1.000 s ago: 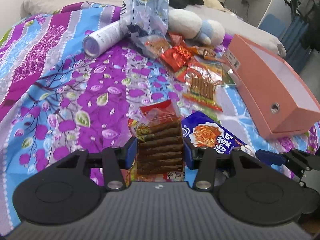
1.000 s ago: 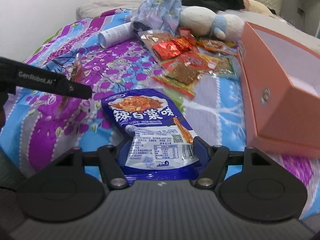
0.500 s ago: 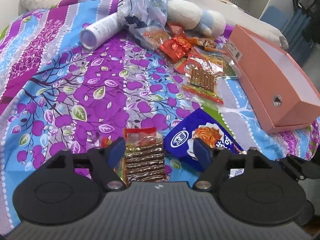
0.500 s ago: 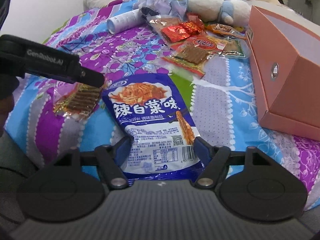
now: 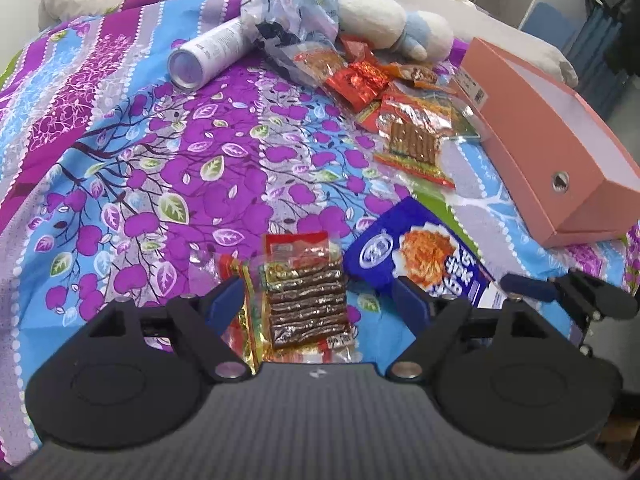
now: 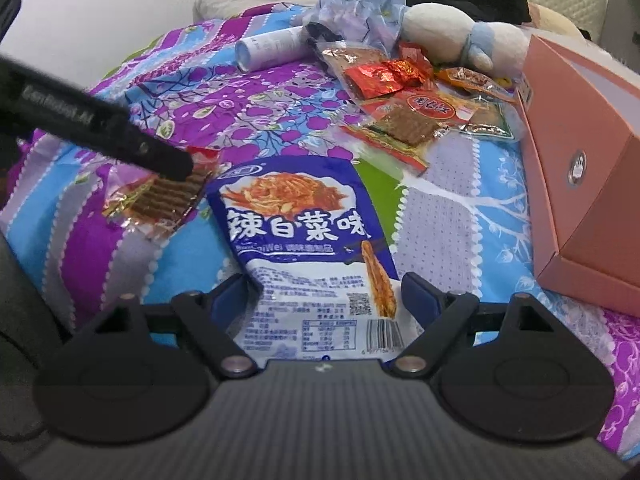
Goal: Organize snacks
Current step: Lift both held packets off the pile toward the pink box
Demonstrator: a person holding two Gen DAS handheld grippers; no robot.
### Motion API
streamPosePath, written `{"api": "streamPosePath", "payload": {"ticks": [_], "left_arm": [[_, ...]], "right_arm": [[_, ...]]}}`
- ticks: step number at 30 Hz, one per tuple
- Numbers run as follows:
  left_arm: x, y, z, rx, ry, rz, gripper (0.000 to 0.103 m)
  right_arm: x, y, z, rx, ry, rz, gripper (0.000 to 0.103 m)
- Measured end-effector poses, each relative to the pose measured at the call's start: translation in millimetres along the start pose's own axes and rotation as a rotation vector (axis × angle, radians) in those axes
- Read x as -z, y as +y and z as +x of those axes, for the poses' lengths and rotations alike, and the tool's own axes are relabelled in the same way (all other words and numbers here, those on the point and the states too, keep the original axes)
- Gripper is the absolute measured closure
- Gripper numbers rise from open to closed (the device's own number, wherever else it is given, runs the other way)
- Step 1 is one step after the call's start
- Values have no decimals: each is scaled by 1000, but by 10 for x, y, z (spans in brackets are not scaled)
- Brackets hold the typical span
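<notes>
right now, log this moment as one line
left gripper: open over brown stick pack | right gripper: opening, blue pack between fingers | both packs on bedspread

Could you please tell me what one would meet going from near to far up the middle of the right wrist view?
Right gripper → blue cabbage-flavour snack bag → brown strip snack packet → red foil packets → crumpled pale blue plastic bag.

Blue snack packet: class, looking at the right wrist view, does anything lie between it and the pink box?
Nothing visible does. Between the blue snack packet and the pink box lies only bare bedspread. The pile of small snack packs sits farther back, off that path.
</notes>
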State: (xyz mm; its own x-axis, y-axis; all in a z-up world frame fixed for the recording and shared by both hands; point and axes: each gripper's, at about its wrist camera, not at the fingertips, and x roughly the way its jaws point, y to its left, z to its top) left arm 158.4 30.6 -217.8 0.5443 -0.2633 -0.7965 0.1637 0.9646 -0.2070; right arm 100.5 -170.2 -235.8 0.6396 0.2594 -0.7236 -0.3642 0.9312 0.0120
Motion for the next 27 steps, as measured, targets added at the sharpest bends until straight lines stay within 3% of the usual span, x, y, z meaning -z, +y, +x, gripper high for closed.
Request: {"api": "streamPosePath", "payload": {"ticks": [7,13,22,25,27], "left_arm": [[66,1,105,-27,36,20,19],[49,20,190,-45,62,18,15],[30,-73,407,-74,68,69,11],[21,-89,449,-98,65,75,12],[15,-72,443,-97,58,71,21]], "right_arm": [[2,6,65,-10,-4,19,17],[-37,31,1,44,-1,6,37],[-22,-41,-41,97,11,30,41],[-11,-30,-34,96,7,27,41],[-4,-37,-42,92,3,36,41]]}}
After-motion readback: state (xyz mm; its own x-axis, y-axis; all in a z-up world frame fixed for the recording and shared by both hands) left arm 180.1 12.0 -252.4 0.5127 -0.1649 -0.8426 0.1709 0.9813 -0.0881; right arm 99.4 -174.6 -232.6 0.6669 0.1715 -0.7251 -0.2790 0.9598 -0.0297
